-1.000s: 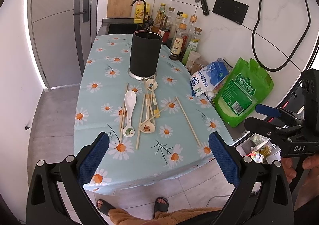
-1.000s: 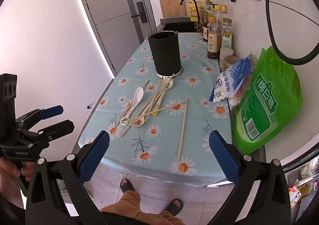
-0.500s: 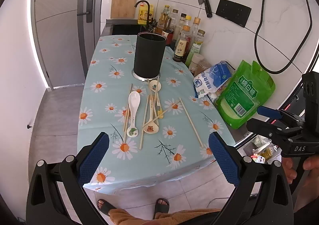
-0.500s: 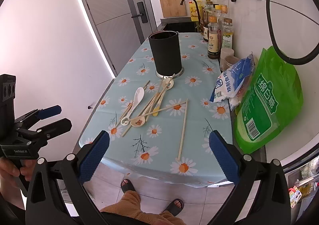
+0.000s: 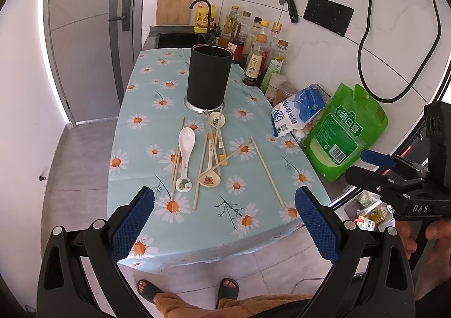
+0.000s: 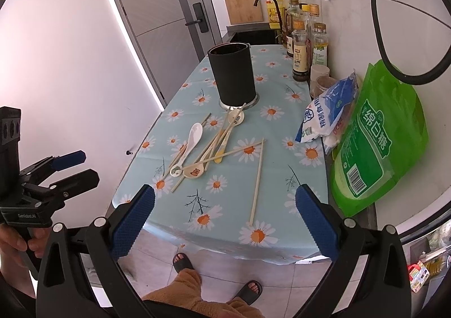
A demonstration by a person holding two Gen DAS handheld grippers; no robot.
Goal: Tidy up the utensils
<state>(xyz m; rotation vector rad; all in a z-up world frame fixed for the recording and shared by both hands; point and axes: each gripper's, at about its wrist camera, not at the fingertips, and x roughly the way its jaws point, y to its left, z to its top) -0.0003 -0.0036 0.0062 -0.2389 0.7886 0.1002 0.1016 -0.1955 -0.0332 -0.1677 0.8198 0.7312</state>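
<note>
Left gripper (image 5: 224, 222) risen and nearer the table (image 5: 135, 98) than 1 s ago, both jaws wide open, right gripper (image 6: 225, 219) empty, spoons (image 5: 186, 160) and chopsticks (image 5: 266, 170) mid-frame, black holder (image 5: 208, 78) above.

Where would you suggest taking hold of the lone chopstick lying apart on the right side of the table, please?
Probably mid-shaft on the lone chopstick, coming straight down with the right gripper, jaws set across its length. It lies flat on the tablecloth, clear of the spoon pile, so nothing crowds either side. It is thin, so the fingers must close right at cloth level.
</note>
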